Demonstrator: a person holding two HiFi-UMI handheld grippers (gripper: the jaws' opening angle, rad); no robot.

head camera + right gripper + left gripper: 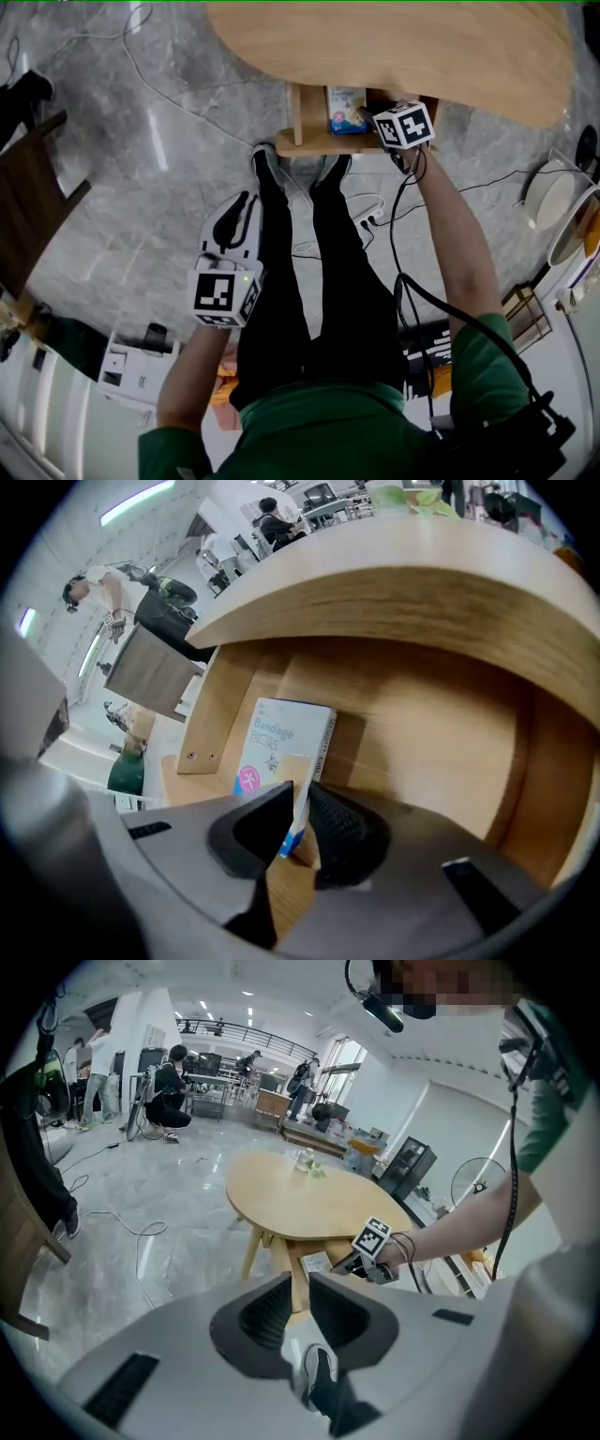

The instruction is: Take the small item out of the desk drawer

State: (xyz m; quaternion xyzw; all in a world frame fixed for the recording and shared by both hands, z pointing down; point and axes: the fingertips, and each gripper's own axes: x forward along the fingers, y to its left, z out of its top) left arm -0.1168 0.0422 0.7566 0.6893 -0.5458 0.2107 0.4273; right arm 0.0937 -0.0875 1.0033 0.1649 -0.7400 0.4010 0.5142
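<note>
Under the round wooden table an open drawer holds a white and blue bandage box. My right gripper reaches into the drawer, its marker cube showing just right of the box. Its jaws stand on either side of the bandage box at its lower right edge, pressed on it. My left gripper hangs low beside the person's left leg, far from the drawer. The left gripper shows a narrow slit between its jaws, with nothing in it.
The person's legs and shoes stand right before the drawer. A dark wooden chair is at the left. Cables and a power strip lie on the marble floor. A white box sits low left, white round things at right.
</note>
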